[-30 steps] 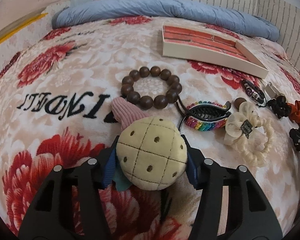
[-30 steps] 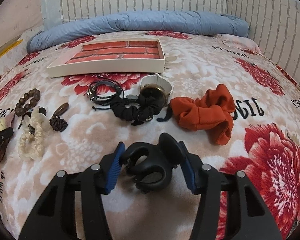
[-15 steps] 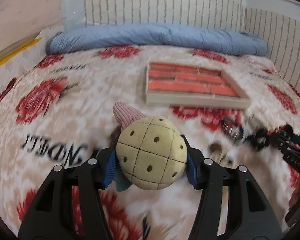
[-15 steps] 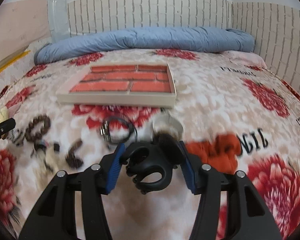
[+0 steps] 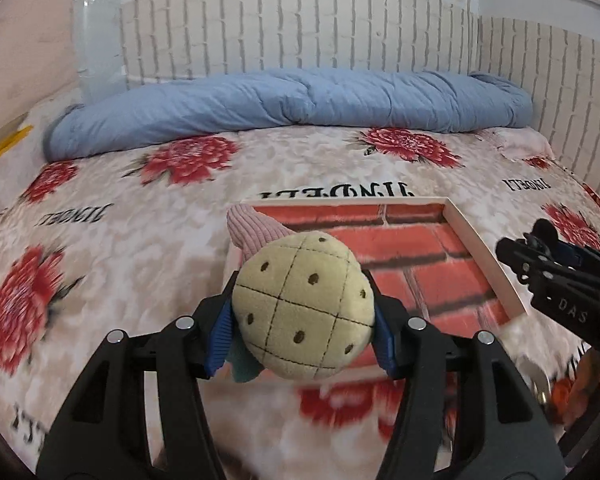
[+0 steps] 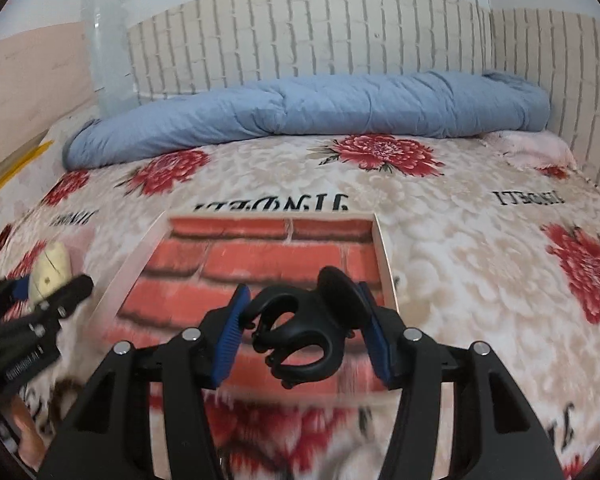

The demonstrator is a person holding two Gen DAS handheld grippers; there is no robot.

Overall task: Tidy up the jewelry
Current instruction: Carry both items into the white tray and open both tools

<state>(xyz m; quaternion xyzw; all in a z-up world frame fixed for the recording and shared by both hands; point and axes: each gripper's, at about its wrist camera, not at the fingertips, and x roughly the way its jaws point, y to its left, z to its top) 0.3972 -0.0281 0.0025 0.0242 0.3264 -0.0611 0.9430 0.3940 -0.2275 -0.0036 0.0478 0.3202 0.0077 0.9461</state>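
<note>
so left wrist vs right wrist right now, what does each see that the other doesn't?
Only left wrist: the pink knit part behind the plush pineapple clamped in the left claw.
Only right wrist: the black hair claw clip clamped in the right claw.
Both: the brick-print tray, the floral blanket, the blue duvet, and each other's claw at the frame edge.

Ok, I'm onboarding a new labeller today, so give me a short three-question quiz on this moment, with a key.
1. True or false: the left gripper is empty.
2. What does the right gripper hold? A) orange scrunchie B) black claw hair clip C) bead bracelet
3. Fill in: the tray lying on the floral blanket is lined with a ___ pattern.

Key: 1 false, it grips a plush pineapple hair clip; 2 B; 3 red brick.
</note>
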